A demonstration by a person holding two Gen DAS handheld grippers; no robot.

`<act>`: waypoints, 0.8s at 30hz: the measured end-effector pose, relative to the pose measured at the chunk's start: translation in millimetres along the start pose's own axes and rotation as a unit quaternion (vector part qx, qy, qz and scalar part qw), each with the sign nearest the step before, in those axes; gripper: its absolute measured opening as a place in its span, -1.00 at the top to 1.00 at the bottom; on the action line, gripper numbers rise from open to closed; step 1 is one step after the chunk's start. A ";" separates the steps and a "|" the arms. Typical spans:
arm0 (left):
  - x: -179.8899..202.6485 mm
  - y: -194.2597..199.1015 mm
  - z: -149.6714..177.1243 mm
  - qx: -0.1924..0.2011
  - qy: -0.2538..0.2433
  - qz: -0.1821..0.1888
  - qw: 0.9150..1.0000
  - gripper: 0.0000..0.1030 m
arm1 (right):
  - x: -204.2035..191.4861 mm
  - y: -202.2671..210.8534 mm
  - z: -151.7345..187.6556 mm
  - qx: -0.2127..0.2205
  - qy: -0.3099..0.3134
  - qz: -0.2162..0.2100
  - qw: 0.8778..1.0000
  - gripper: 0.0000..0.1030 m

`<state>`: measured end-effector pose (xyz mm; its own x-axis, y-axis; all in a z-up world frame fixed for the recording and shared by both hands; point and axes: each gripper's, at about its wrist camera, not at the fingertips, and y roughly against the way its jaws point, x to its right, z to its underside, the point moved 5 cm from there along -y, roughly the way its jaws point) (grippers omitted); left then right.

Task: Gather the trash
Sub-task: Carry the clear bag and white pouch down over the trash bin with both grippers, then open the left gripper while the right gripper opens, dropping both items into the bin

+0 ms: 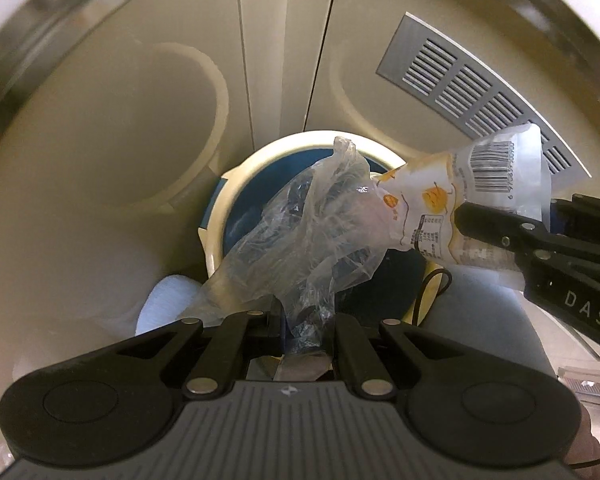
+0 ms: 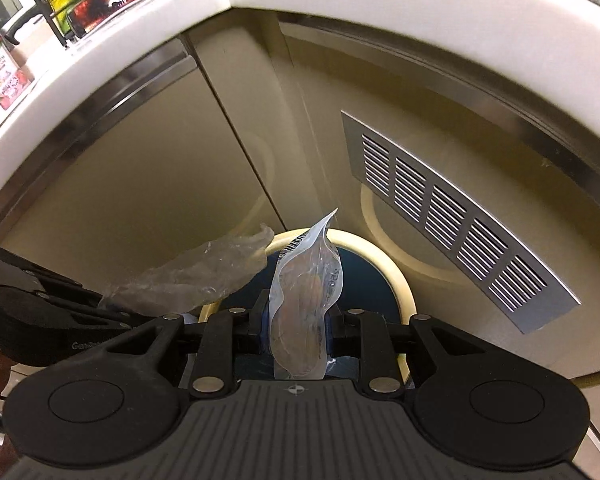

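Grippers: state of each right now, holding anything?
Left gripper: shut on a crumpled clear plastic bag.
Right gripper: shut on a printed snack wrapper.

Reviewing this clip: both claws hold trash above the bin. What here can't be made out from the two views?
- Bin contents: in both views the clear plastic bag and the printed wrapper cover the opening.
- Left claw pads: left wrist view, buried in the bag's folds.
- Bottom of the bin: both views, hidden behind the claw bodies.
- Wrapper text: left wrist view, too small to read apart from the barcode.
- Right claw pads: right wrist view, hidden by the wrapper.
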<state>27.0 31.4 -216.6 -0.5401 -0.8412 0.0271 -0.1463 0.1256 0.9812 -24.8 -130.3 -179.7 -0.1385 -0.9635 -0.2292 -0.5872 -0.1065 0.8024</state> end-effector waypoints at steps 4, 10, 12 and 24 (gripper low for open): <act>-1.5 -9.2 -3.1 -0.014 -0.004 0.004 1.000 0.92 | -0.1 -9.1 -4.9 -0.007 0.004 0.003 1.000 0.48; 5.0 -25.9 -10.8 -0.025 -0.019 -0.004 0.999 0.92 | 3.0 -23.5 -5.5 -0.021 0.012 0.011 1.000 0.47; 7.5 -29.5 -12.3 -0.028 -0.023 -0.007 0.999 0.92 | 4.6 -27.2 -4.4 -0.024 0.012 0.013 1.000 0.47; 9.0 -41.8 -19.7 -0.038 -0.042 -0.018 0.998 0.56 | 9.5 -40.6 -8.4 -0.028 0.013 0.025 0.999 0.43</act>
<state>44.6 8.3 -253.6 -0.6032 -0.7973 -0.0220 -0.1063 0.0530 0.9929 4.4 -137.2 -209.8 -0.1455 -0.9739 -0.1743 -0.5342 -0.0710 0.8424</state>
